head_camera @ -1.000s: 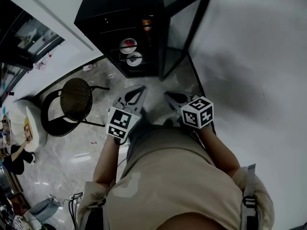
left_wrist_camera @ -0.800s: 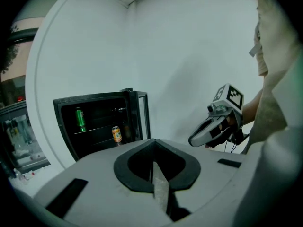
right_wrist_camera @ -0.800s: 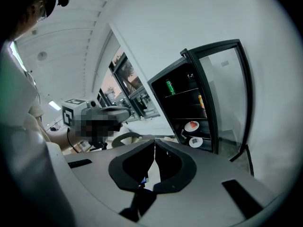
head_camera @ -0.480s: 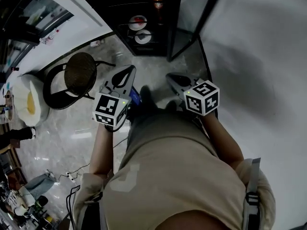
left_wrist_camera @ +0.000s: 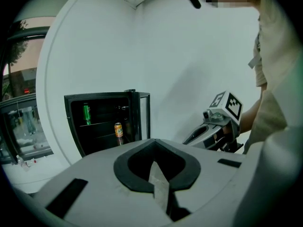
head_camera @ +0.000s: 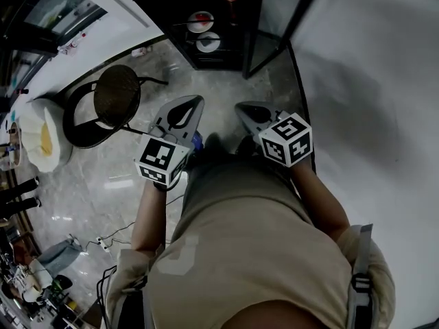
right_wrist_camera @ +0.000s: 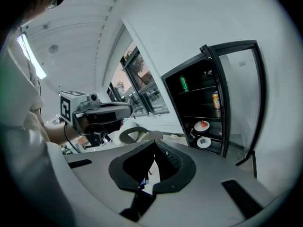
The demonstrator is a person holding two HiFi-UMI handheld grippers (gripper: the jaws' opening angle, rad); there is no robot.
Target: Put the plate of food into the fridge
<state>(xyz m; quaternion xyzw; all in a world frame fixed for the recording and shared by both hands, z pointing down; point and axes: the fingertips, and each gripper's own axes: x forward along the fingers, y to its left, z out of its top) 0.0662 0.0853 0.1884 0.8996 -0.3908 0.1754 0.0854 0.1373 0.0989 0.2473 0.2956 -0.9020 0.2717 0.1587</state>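
The black fridge (head_camera: 206,19) stands open at the top of the head view, its glass door (head_camera: 274,26) swung to the right. Two plates of food sit inside on lower shelves: one with something red (head_camera: 200,21), one below it (head_camera: 208,42). The right gripper view shows the same plates (right_wrist_camera: 202,125) (right_wrist_camera: 204,142) under a green can (right_wrist_camera: 183,83) and an orange can (right_wrist_camera: 216,100). My left gripper (head_camera: 194,101) and right gripper (head_camera: 241,108) hang side by side in front of my body, well short of the fridge. Both are shut and hold nothing.
A black round chair (head_camera: 115,98) stands left of the fridge, with a white cushioned seat (head_camera: 41,139) further left. Cables (head_camera: 103,242) lie on the marble floor. A white wall (head_camera: 370,81) runs along the right. A person's legs (head_camera: 17,194) show at the left edge.
The fridge and chair have slid toward the top of the head view. Both grippers stayed shut and empty in front of my body; the left one shifted slightly left.
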